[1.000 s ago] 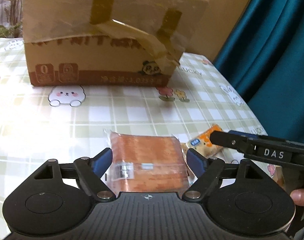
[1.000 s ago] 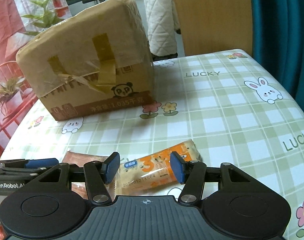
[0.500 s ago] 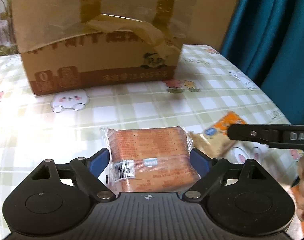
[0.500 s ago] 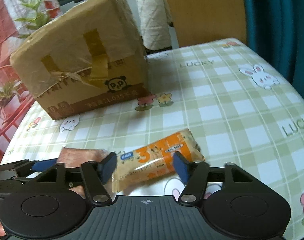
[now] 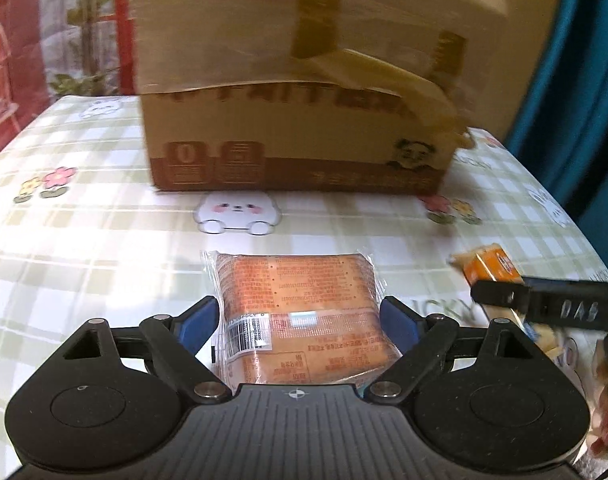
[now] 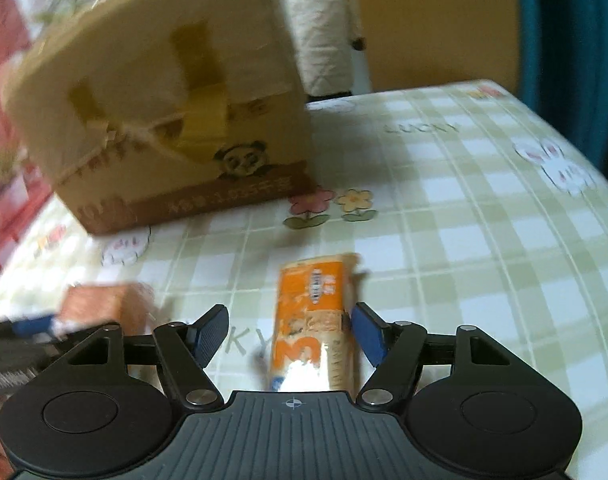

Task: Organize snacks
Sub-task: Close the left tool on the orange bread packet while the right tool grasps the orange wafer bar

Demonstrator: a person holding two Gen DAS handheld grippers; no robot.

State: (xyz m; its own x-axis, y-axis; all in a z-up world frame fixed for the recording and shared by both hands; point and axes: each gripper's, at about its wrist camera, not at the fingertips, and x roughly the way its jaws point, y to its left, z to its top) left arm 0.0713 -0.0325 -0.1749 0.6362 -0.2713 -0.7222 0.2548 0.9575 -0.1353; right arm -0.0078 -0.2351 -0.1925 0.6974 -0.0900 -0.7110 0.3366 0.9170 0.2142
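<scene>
A flat orange pastry packet [image 5: 296, 304] lies on the checked tablecloth [image 5: 104, 240], and my left gripper [image 5: 298, 312] stands open around it. Its blue pads [image 5: 198, 322] sit just off the packet's two sides. An orange snack bar [image 6: 313, 320] lies lengthwise between the jaws of my right gripper [image 6: 290, 320], which is open. The right pad [image 6: 367, 332] is at the bar's edge, while the left pad stands well clear of it. The same bar [image 5: 491, 270] shows at the right of the left wrist view behind a black finger [image 5: 543, 304] of the right gripper.
A taped cardboard box [image 5: 296, 120] with a panda print stands on the table behind both snacks. A teal curtain [image 5: 575, 80] hangs beyond the right table edge. A chair with a white quilted cover [image 6: 323, 40] is behind the box. A hand [image 5: 607, 400] holds the right gripper.
Both grippers have come down and forward over their snacks. The orange bar has turned from crosswise to lengthwise between the right jaws, which stand wider than a second ago.
</scene>
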